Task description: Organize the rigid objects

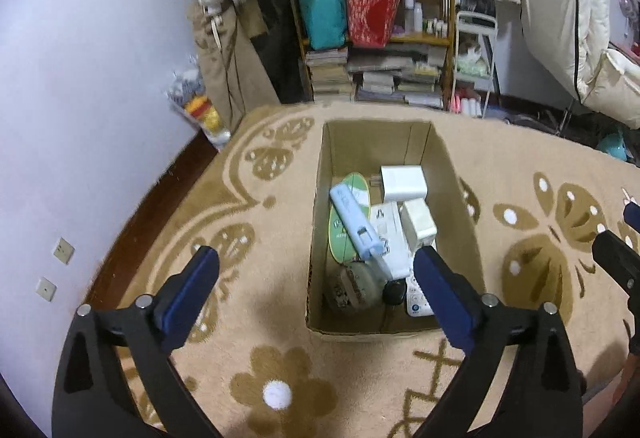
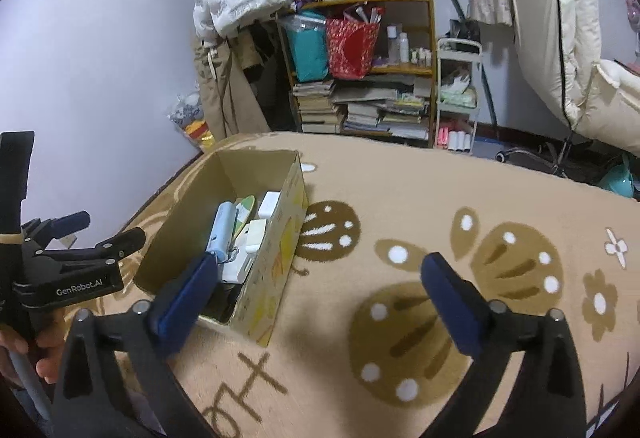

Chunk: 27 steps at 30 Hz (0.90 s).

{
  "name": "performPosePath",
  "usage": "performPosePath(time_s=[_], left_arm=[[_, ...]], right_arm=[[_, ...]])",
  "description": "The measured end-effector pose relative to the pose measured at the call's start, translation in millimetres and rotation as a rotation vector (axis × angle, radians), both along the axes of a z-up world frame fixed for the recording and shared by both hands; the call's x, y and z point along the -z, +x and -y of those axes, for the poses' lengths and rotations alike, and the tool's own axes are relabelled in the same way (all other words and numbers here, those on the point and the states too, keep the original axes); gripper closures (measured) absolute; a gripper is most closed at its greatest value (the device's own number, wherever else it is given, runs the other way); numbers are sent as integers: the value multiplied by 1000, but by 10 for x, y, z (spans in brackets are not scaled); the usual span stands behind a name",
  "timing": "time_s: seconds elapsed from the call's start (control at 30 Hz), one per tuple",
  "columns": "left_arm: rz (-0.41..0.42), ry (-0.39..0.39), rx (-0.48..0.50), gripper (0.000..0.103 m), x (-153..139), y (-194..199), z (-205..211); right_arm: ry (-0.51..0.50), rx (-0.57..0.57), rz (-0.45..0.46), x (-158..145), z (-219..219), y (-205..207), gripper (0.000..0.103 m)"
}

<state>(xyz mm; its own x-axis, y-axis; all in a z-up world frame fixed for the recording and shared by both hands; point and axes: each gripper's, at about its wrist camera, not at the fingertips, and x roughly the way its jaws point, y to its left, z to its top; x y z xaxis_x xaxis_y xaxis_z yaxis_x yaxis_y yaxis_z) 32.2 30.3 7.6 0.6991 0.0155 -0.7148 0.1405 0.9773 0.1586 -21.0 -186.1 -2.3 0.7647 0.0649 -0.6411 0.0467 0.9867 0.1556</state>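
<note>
Both the left gripper [image 1: 316,262] and the right gripper [image 2: 320,272] are spread wide and empty above the cardboard box [image 1: 460,197]; the rug's edges should be scanned for leftover items.

My right gripper [image 2: 320,280] hangs wide open and empty over the patterned rug [image 2: 420,189]; the cardboard box [image 2: 276,238] of items sits at centre left.
</note>
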Motion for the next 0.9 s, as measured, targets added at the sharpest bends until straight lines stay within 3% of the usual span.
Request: performPosePath(time_s=[0.43,0.63,0.9], left_arm=[[175,-31,57,5,-459,-713,182],[216,-25,61,5,-403,-921,231],[204,-27,58,5,-227,-990,265]], right_arm=[[14,12,100,-174,127,-588,0],[8,23,145,-118,156,-776,0],[5,16,166,52,179,-860,0]])
